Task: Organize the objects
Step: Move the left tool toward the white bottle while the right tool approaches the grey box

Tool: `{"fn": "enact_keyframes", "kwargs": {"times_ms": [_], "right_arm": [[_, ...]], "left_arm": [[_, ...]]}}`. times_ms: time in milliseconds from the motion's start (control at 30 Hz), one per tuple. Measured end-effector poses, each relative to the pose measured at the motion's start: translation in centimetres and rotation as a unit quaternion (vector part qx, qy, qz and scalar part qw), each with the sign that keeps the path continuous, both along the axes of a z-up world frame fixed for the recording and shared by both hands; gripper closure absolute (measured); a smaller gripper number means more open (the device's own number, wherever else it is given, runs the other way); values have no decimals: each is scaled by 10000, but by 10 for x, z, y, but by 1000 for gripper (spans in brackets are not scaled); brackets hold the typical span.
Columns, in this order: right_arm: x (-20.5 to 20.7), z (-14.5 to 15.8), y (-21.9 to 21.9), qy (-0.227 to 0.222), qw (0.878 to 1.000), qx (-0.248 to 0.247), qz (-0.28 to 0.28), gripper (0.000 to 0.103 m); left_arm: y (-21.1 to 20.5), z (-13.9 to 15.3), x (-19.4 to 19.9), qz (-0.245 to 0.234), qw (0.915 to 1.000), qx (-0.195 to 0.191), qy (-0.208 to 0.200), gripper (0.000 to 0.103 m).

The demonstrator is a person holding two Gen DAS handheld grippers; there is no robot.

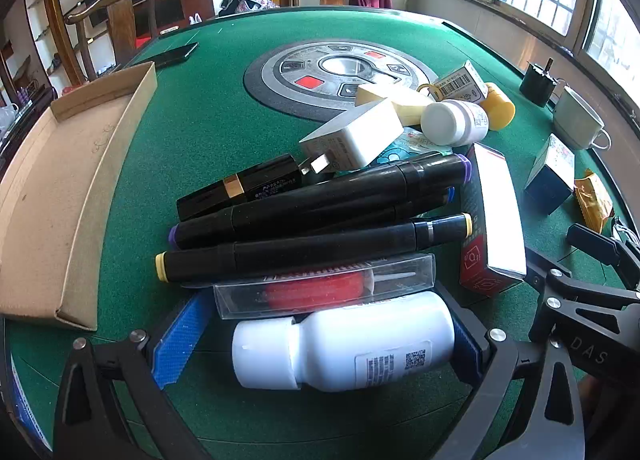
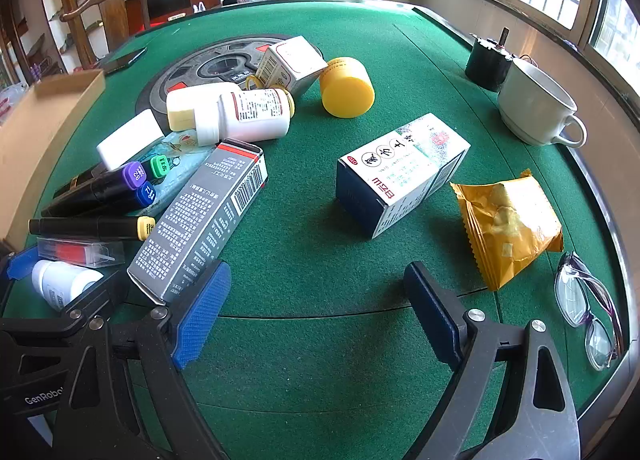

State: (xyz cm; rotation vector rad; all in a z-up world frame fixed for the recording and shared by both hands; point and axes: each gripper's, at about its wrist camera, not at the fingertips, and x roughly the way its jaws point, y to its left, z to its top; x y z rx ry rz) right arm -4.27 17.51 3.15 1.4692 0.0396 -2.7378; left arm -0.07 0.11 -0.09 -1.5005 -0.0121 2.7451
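Note:
A large white bottle lies on its side between the fingers of my left gripper. The gripper is open, with a gap between its left blue pad and the bottle's cap. Just beyond the bottle lie a clear case holding something red, several black markers, a black lipstick tube and a white charger. My right gripper stands open over bare felt, its left finger beside a grey and red box. A blue and white medicine box lies ahead of it.
An empty cardboard tray sits at the left with a phone behind it. A pill bottle, a yellow jar and a small carton lie mid-table. An orange packet, glasses and a white cup lie right.

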Motion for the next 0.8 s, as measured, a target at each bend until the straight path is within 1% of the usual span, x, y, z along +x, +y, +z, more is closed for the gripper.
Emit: {"fn": "enact_keyframes", "kwargs": {"times_ms": [67,133,200,367,567,700,767,800], "right_arm": [[0,-1,3,-25,10000,5,-47,10],[-1,-2,5,-69,9999,0,-124,4],[-4,-3,8,-109,9997,-6,-206,0],[-8,-4,10,-117,9997,22,-191,0],[-10,-4,10,-125,9999,20,-37,0],[-14,-4,11,-130,9995,2,285,0],[-12,-2,15,-74,9992,-178,342,1],[-7,3,20,81,9988,-372,323,3]], "left_arm": [[0,0,0,-3,10000,-9,-1,0],[0,0,0,-3,10000,-8,-2,0],[1,0,0,-2,10000,-6,-2,0],[0,0,0,-3,10000,-3,-2,0],[0,0,0,-3,10000,-3,-2,0],[0,0,0,-3,10000,-3,-5,0],[0,0,0,-3,10000,-4,-3,0],[0,0,0,-4,10000,-4,-2,0]]}}
